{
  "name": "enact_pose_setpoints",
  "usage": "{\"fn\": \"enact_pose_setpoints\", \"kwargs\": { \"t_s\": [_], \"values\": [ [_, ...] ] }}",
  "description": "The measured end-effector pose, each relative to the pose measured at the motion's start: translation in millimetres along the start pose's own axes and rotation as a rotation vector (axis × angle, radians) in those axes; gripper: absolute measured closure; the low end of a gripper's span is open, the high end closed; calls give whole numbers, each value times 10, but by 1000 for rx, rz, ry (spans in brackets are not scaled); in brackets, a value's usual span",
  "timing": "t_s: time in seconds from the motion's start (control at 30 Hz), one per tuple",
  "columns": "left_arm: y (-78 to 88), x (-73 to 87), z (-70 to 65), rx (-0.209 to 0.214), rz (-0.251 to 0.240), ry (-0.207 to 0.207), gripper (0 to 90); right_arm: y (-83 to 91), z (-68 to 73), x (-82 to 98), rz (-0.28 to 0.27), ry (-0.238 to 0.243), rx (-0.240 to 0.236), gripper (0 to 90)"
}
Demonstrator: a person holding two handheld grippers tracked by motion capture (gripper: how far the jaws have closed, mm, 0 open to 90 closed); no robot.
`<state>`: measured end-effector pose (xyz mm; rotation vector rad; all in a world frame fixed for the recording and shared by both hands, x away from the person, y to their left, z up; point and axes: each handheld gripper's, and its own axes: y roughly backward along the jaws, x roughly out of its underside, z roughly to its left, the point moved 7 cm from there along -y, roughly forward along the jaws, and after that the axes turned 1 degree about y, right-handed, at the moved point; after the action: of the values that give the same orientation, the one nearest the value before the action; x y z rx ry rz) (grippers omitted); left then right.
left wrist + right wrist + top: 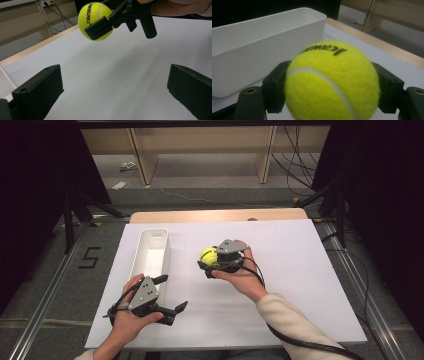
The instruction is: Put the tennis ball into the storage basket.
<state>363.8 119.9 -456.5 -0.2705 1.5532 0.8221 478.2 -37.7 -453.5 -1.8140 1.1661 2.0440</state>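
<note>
Right now the right gripper (212, 260) pinches a yellow tennis ball (208, 254) above the table (300, 270); the left gripper (170, 295) hangs spread wide, touching nothing.

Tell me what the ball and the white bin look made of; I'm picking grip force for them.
Ball: yellow fuzzy felt, matte, fibres visible at its edge, with a white seam and black print; likely a rubber-cored tennis ball, though the core is hidden. Bin: looks like smooth white plastic, slightly glossy, with thin even walls and rounded corners, apparently rigid.
</note>
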Motion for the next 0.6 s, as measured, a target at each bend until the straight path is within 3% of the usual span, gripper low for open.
{"fn": "enact_pose_setpoints", "kwargs": {
  "t_s": [0.6],
  "values": [
    [0,0,1,0,-1,1,0,-17,8,-93,-20,-7,-1,265]
  ]
}}
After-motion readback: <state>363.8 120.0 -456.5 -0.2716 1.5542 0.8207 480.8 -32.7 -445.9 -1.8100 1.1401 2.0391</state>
